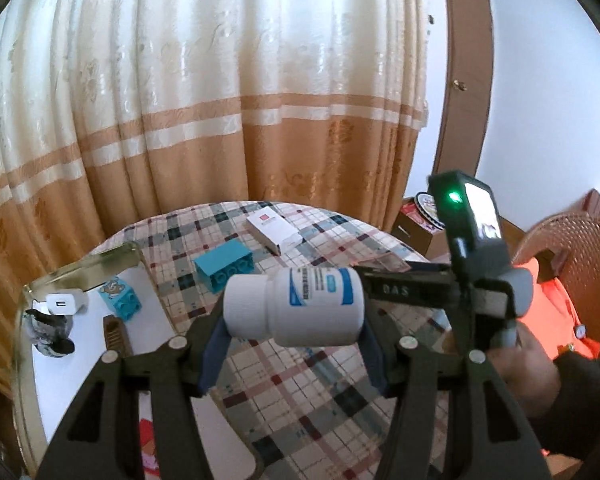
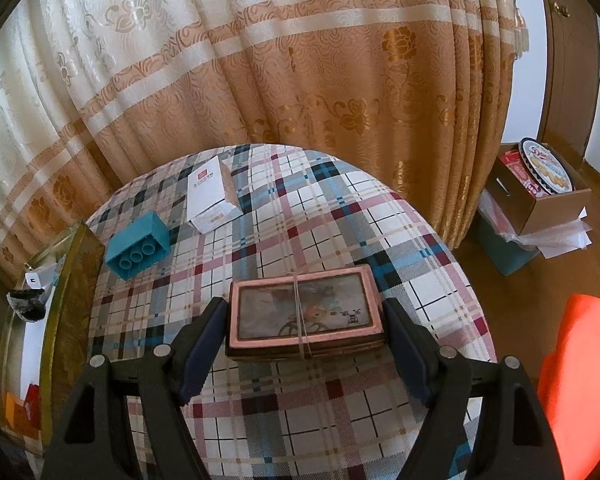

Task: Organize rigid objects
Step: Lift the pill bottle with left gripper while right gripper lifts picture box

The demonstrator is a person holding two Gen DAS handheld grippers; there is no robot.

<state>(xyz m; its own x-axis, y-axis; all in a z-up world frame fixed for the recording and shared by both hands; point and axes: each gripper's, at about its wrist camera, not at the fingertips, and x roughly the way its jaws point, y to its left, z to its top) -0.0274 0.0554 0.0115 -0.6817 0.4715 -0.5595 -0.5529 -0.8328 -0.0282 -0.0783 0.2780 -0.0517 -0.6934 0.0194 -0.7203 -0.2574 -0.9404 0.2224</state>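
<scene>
Carrying a white pill bottle [image 1: 296, 306] on its side, the left gripper [image 1: 294, 344] is clenched on it, cap toward the left pad, lifted clear above the plaid-covered table [image 1: 300, 392]; this looks like the transport step, with the glass tray [image 1: 80, 266] at the table's left edge the likely goal, since a white charger [image 1: 62, 304] and a small printed block [image 1: 122, 298] already lie in it. The right gripper [image 2: 304, 350] straddles a pink-rimmed tin [image 2: 304, 314] resting near the table's near edge, its pads just beside the tin's ends; whether they press cannot be told. A teal block [image 2: 138, 250] lies near the left edge beside the tray, a white carton [image 2: 212, 196] toward the far edge. Next, I judge, the bottle must swing left over the tray rim and come down into bare floor clear of the charger before the jaws let go
</scene>
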